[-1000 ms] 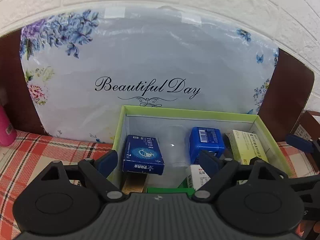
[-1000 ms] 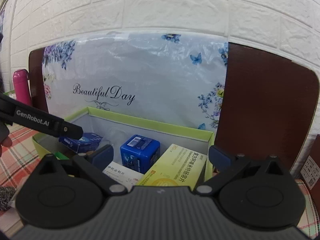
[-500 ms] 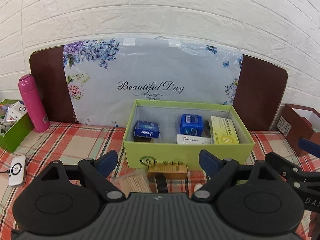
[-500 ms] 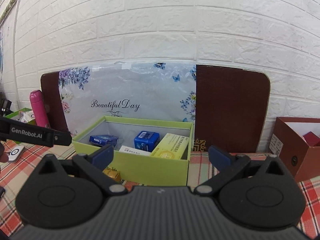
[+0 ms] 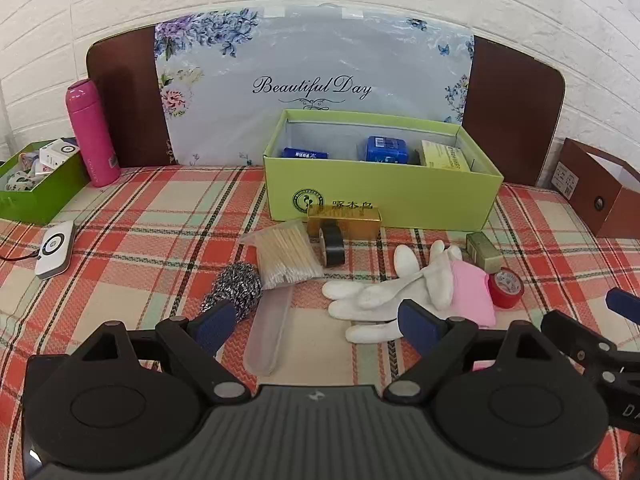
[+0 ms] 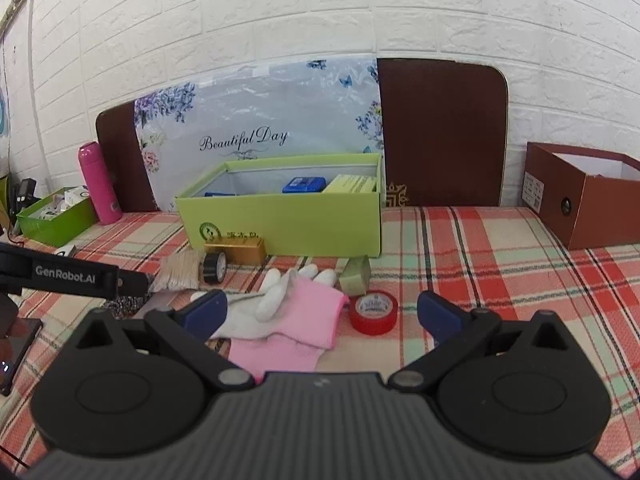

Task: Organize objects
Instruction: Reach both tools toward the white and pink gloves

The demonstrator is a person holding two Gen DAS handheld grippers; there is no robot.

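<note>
white brick wall (image 6: pixel 320 8), plaid tablecloth (image 6: pixel 500 276)

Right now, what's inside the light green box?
Inside the light green box: a flat blue packet, a blue box, a yellow carton. The front wall hides the floor and anything lower.

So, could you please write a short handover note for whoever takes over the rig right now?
Left gripper: open, empty. Right gripper: open, empty.
Done: light green box at the back already holds two blue packs and a yellow carton.
Left on the plaid cloth in front of it: gold box, black tape roll, cotton swab bag, steel scourer, white glove, pink cloth, red tape roll, small olive box.
</note>
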